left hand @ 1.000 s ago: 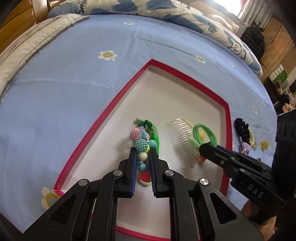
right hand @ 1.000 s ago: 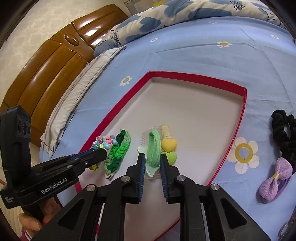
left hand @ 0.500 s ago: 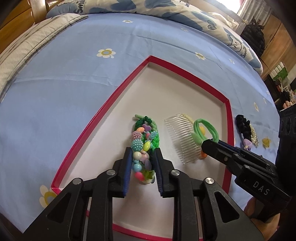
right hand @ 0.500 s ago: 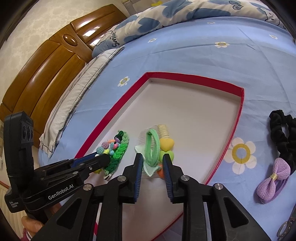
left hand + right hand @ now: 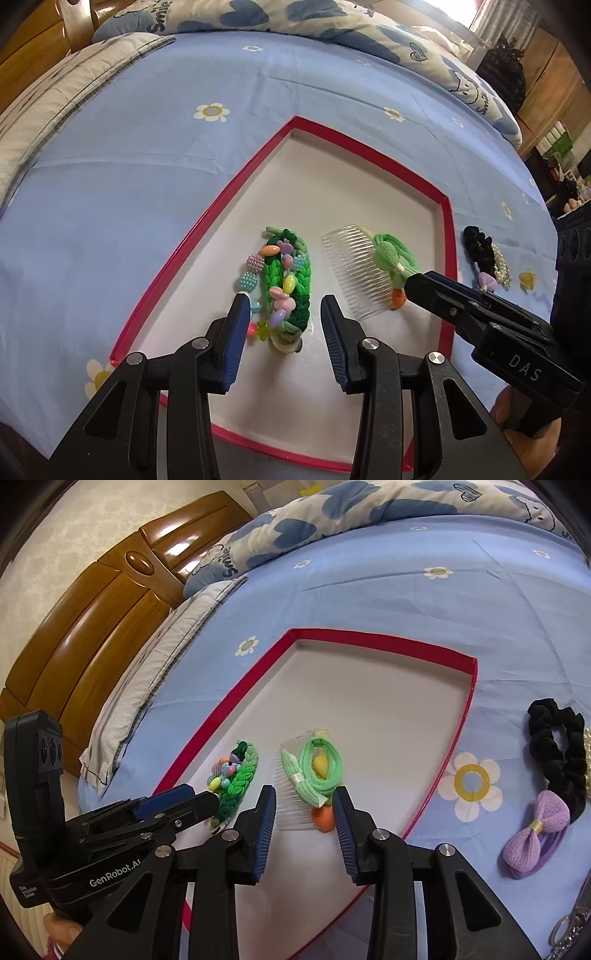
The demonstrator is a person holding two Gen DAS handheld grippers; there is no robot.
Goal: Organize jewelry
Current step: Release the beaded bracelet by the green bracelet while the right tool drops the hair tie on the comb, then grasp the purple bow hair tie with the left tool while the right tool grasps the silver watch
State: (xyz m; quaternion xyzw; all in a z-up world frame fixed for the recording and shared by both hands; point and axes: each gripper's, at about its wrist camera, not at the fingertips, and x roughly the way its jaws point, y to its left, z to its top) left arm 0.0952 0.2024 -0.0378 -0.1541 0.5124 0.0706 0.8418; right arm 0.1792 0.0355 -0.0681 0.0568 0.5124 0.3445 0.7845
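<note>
A red-rimmed white tray (image 5: 236,192) (image 5: 369,637) lies on the blue bedsheet. In it a colourful bead bracelet (image 5: 281,291) (image 5: 224,775) rests on a green braided band (image 5: 295,280) (image 5: 240,786). Beside them a clear comb (image 5: 354,269) (image 5: 291,805) lies under a green hair tie with a bow (image 5: 393,254) (image 5: 319,771). My left gripper (image 5: 282,314) is open and empty, just before the bracelet. My right gripper (image 5: 303,805) is open and empty, straddling the comb and hair tie.
On the sheet right of the tray lie a black scrunchie (image 5: 554,734) (image 5: 480,247), a purple bow tie (image 5: 535,827) and a pearl piece (image 5: 502,266). Metal rings (image 5: 565,926) show at the lower right. Pillows (image 5: 332,513) and a wooden headboard (image 5: 92,605) stand behind.
Both grippers opened and pulled back. The left let go of the bead bracelet, now lying on the green braid. The right let go of the green hair tie, now on the comb.
</note>
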